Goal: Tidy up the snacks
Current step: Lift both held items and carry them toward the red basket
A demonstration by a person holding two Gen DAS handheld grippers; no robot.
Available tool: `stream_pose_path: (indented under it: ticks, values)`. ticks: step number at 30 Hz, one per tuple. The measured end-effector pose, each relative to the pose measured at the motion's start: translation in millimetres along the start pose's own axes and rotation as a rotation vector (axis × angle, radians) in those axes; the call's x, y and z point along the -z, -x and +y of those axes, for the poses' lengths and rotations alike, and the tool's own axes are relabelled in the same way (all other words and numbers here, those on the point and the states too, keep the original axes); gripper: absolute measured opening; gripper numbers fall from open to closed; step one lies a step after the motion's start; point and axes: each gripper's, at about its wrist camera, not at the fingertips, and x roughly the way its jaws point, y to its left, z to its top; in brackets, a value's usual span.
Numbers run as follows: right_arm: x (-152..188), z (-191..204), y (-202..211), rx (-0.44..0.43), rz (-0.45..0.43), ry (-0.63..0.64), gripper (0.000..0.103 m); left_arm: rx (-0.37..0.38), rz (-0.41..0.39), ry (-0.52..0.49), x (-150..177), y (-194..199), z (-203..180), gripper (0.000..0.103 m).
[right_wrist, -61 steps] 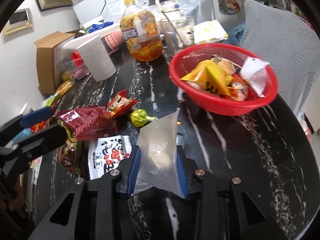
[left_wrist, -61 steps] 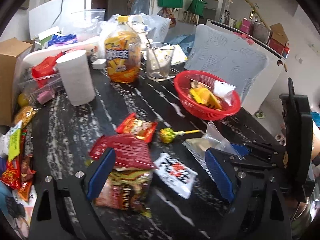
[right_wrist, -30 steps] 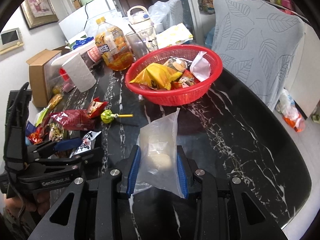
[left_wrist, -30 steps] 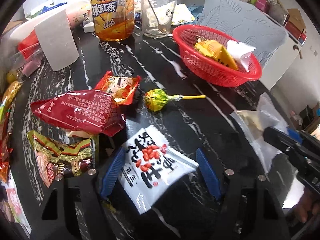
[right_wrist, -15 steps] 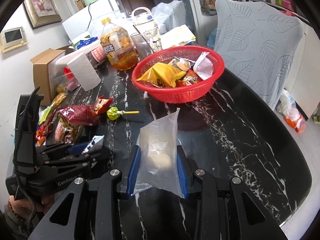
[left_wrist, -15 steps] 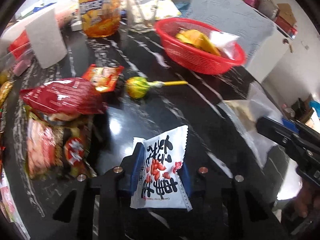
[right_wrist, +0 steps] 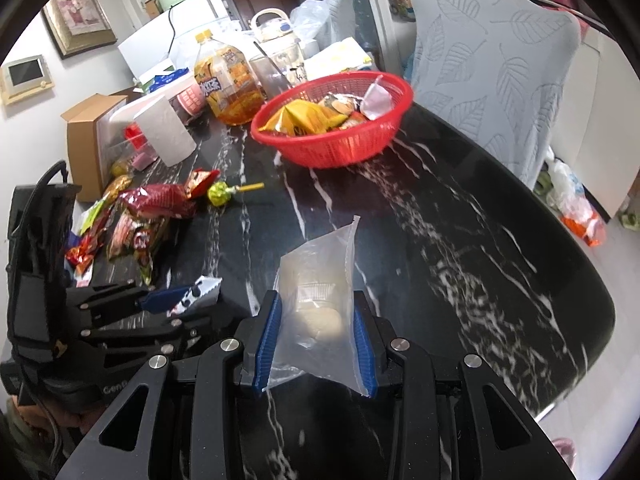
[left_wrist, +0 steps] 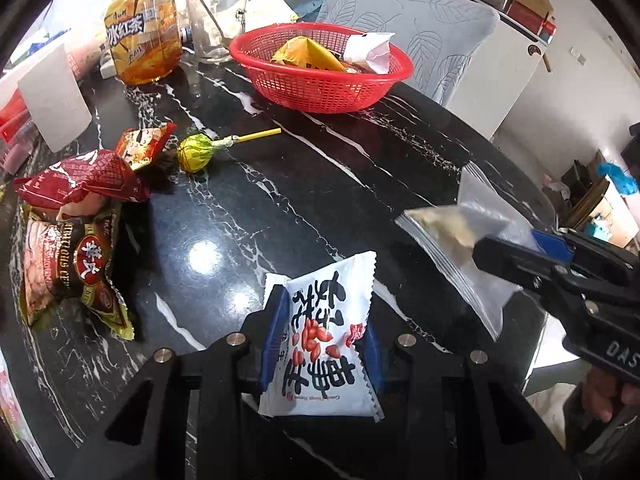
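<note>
a white peanut packet point(left_wrist: 326, 334), printed with bold black chinese characters and red peanuts, is clamped between the blue pads of the left gripper point(left_wrist: 320, 344), above the near part of the black marble table point(left_wrist: 320, 184). a clear zip bag point(right_wrist: 320, 300) is pinched by the right gripper point(right_wrist: 314, 348). farther off, the red basket point(left_wrist: 320, 88) is filled with wrappers. at far left, "冰红茶" is read on a tea bottle point(left_wrist: 140, 36); a green lollipop point(left_wrist: 194, 154) lies between.

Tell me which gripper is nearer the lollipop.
Left. The left gripper, shut on the white peanut packet, sits nearer the lollipop. The right gripper, shut on the clear zip bag, is farther off, toward the table's edge.
</note>
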Motion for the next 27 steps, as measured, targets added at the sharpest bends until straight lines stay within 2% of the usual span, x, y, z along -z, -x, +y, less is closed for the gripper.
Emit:
stream_pose_path:
  ticks: [2,4,5,6,8,9,13,14,15,17,19,21,27]
  values:
    - [6.4,-0.5,1.4,-0.003,0.006,-0.002,0.034,-0.023,-0.008,-0.015,2.9,-0.5,-1.0,0.035]
    - [10.0,-0.7,1.2,-0.007,0.012,-0.003,0.034,-0.036,-0.024,-0.030,5.9,-0.9,-3.0,0.041]
    - [11.9,-0.7,0.9,-0.009,0.016,-0.005,0.034,-0.051,-0.029,-0.033,7.0,-2.2,-3.7,0.056]
    - [13.2,-0.6,0.7,-0.009,0.018,-0.006,0.034,-0.073,-0.020,-0.030,8.5,-4.7,-3.6,0.080]
    - [15.1,-0.7,1.1,-0.009,0.019,-0.005,0.034,-0.097,-0.002,-0.018,11.2,-8.5,-1.0,0.100]
    - [15.6,-0.4,1.5,-0.009,0.018,-0.004,0.034,-0.103,-0.008,-0.015,13.5,-8.0,-0.2,0.101]
    - [16.8,2.0,1.4,-0.008,0.017,0.002,0.034,-0.084,-0.040,-0.021,19.0,-4.8,3.2,0.101]
    - [17.0,2.8,0.6,-0.009,0.019,0.005,0.034,-0.079,-0.048,-0.015,19.8,-3.3,5.3,0.097]
    - [17.1,3.7,-0.1,-0.011,0.021,0.006,0.034,-0.090,-0.066,-0.015,20.9,-0.3,6.4,0.080]
    - [17.5,5.4,-1.0,-0.013,0.023,0.010,0.034,-0.089,-0.089,-0.025,20.3,4.3,6.1,0.054]
    - [17.1,7.0,-2.1,-0.016,0.024,0.012,0.034,-0.081,-0.084,-0.034,19.1,4.5,7.2,0.050]
    - [17.0,7.9,-3.6,-0.021,0.028,0.013,0.034,-0.064,-0.090,-0.036,19.5,7.8,8.3,0.039]
    - [19.1,11.1,-4.8,-0.037,0.035,0.014,0.034,-0.037,-0.088,-0.021,19.6,10.7,9.2,0.034]
